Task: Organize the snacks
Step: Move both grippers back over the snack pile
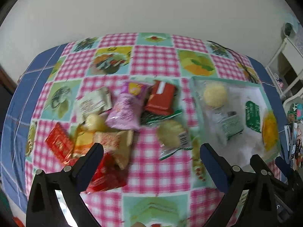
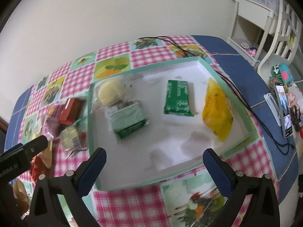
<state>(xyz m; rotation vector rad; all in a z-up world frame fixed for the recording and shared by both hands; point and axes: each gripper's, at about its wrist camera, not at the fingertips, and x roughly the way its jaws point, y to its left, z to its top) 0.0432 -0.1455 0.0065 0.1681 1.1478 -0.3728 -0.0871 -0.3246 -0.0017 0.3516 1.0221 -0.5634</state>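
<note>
so this looks like the between-picks part of the snack sorting. the left gripper (image 1: 151, 162) is wide open with nothing in it, hanging over the checked tablecloth (image 1: 151, 64) just in front of the loose pile of snacks (image 1: 121, 113). the right gripper (image 2: 154, 162) is also spread wide and empty, sitting over the near edge of the white box (image 2: 198, 61) with the green rim.

the box already has four things in it: a pale round cake (image 2: 110, 92), a light green packet (image 2: 130, 121) touching it, a dark green bar (image 2: 178, 98) and a yellow bag (image 2: 217, 111) over by the right wall. the rest is still out on the cloth left of the box: a pink bag (image 1: 125, 113), a red-brown packet (image 1: 161, 98), a round cookie in clear wrap (image 1: 173, 134), some red and cream ones.

my guess is the next move is grabbing another one off the pile. the cookie sits a bit apart from the heap and closest to the box, so it looks like the easy pick. the ones in the heap overlap, so a jaw could catch two wrappers. everything's a bit blurry here though.
</note>
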